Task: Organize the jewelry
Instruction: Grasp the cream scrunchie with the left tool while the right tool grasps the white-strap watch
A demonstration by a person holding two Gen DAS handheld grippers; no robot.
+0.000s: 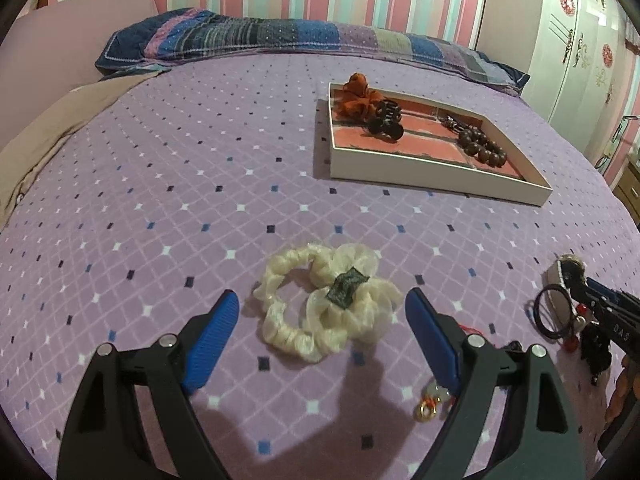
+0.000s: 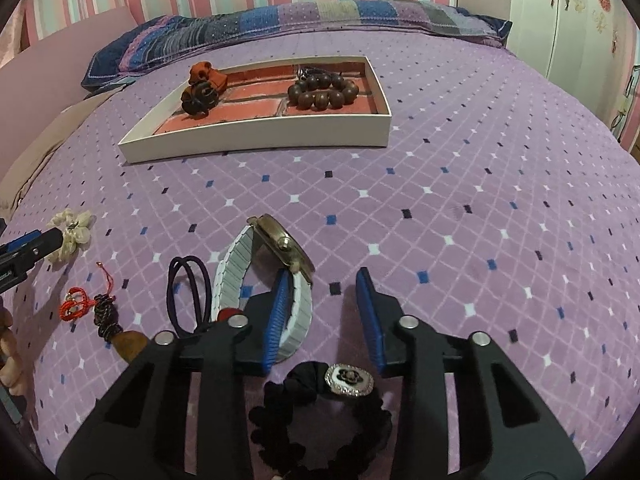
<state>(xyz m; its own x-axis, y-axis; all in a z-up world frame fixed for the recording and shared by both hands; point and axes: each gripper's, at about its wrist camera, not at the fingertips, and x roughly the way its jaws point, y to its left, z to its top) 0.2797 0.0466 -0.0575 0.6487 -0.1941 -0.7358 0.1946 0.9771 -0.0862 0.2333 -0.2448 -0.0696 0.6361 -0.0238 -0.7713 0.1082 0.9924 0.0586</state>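
Note:
My left gripper [image 1: 322,294] is open, low over the purple bedspread, and the cream scrunchie [image 1: 324,308] lies just past its blue fingertips, between them and untouched. My right gripper [image 2: 323,274] is also open. Its left finger reaches into the loop of the white-banded watch [image 2: 260,276], so one side of the band lies between the pads, and the right pad stands clear of it. A black scrunchie with a brooch [image 2: 320,412] lies under the right gripper. The white tray [image 2: 256,136] holds an orange scrunchie [image 2: 206,74], a dark claw clip [image 2: 198,98] and a wooden bead bracelet [image 2: 324,90].
A black hair tie [image 2: 190,292], a red cord charm [image 2: 74,308] and a brown tassel charm [image 2: 108,316] lie left of the watch. A small gold charm [image 1: 430,404] sits by my left gripper's right finger. A patchwork pillow [image 1: 240,36] and a wardrobe [image 1: 580,40] lie beyond.

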